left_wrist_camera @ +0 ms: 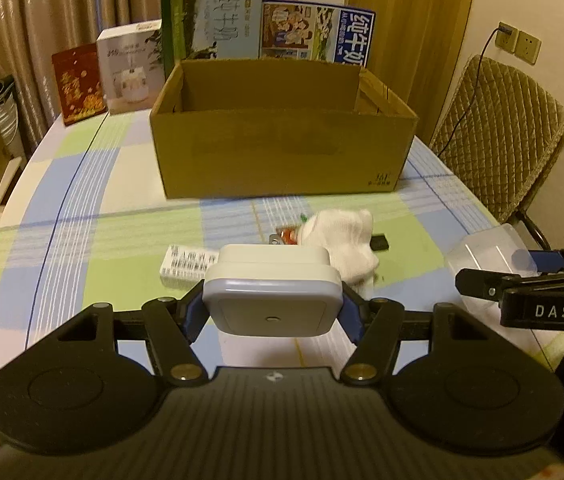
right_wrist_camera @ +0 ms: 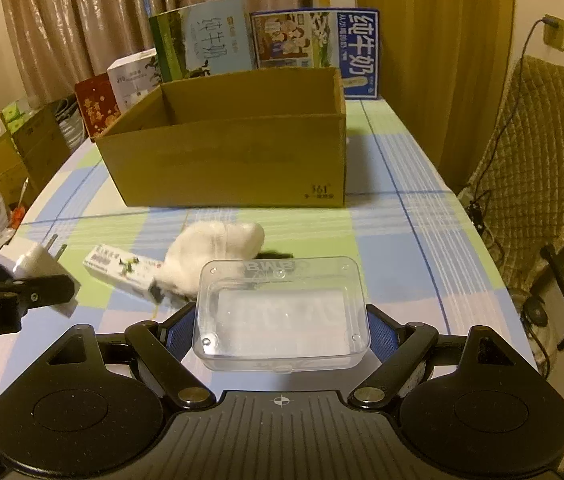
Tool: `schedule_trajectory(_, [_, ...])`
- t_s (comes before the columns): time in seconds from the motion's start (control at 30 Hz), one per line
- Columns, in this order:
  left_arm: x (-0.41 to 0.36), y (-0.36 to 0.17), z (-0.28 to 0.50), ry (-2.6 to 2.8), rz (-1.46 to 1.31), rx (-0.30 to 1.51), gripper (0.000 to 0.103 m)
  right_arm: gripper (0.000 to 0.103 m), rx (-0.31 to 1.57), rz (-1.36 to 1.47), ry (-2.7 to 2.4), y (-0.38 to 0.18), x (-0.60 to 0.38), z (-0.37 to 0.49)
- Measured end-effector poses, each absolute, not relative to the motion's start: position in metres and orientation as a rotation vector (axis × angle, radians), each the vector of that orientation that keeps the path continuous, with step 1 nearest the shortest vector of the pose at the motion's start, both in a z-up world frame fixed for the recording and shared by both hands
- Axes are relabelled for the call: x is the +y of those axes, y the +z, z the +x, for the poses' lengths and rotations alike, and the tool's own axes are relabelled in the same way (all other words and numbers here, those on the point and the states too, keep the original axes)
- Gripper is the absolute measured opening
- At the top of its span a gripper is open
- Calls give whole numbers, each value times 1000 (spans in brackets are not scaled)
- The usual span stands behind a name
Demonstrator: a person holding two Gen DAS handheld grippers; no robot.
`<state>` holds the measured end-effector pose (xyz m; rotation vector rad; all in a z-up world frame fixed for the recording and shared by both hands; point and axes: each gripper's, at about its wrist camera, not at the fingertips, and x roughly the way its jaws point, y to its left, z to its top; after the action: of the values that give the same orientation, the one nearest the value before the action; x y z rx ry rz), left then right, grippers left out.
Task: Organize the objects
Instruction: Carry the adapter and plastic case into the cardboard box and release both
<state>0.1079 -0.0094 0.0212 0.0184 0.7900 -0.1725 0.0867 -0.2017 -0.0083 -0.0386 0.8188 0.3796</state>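
Note:
My left gripper [left_wrist_camera: 272, 313] is shut on a white plug-in charger [left_wrist_camera: 272, 296], held just above the checked tablecloth. My right gripper [right_wrist_camera: 282, 330] is shut on a clear plastic lidded box [right_wrist_camera: 282, 312]. In each view the other gripper shows at the side: the right gripper [left_wrist_camera: 497, 270] with the clear box [left_wrist_camera: 489, 250], and the left gripper [right_wrist_camera: 22, 278] with the charger [right_wrist_camera: 38, 264]. An open brown cardboard box [left_wrist_camera: 282, 152] [right_wrist_camera: 234, 160] stands ahead of both. Between it and the grippers lie a white cloth [left_wrist_camera: 345, 240] [right_wrist_camera: 214, 248] and a small printed white carton [left_wrist_camera: 190, 264] [right_wrist_camera: 122, 268].
A small orange-red item [left_wrist_camera: 287, 236] and a small black piece [left_wrist_camera: 381, 242] lie by the cloth. Milk cartons [right_wrist_camera: 313, 48], a white box [left_wrist_camera: 130, 72] and a red packet [left_wrist_camera: 78, 84] stand behind the cardboard box. A quilted chair [right_wrist_camera: 541, 168] is at the table's right edge, and stacked boxes [right_wrist_camera: 10, 148] at the left.

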Motion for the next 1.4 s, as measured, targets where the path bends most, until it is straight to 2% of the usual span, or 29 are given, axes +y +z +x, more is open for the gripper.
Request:
schedule_trajectory(0.4, [3, 79, 233, -213, 55, 685, 60, 82, 695, -43, 433, 56, -174, 205])
schedule_trajectory(0.57, [8, 94, 297, -208, 72, 675, 60, 82, 694, -46, 420, 64, -164, 266])
schedule_trajectory(0.83, [12, 65, 365, -220, 55, 759, 60, 82, 817, 46, 390, 35, -152, 345])
schedule_trajectory(1.2, [12, 37, 401, -214, 51, 787, 60, 83, 841, 62, 401, 11, -143, 376])
schedule_trajectory(1.23, [12, 36, 404, -214, 49, 782, 61, 83, 838, 65, 402, 10, -141, 379])
schedule_trajectory(1.3, [12, 36, 407, -198, 55, 769, 87, 87, 833, 80, 434, 7, -140, 385])
schedule_trajectory(1.33, [12, 37, 408, -186, 59, 754, 87, 95, 832, 86, 445, 6, -140, 387])
schedule_trajectory(1.4, [14, 41, 406, -196, 55, 744, 87, 97, 815, 91, 432, 7, -143, 389])
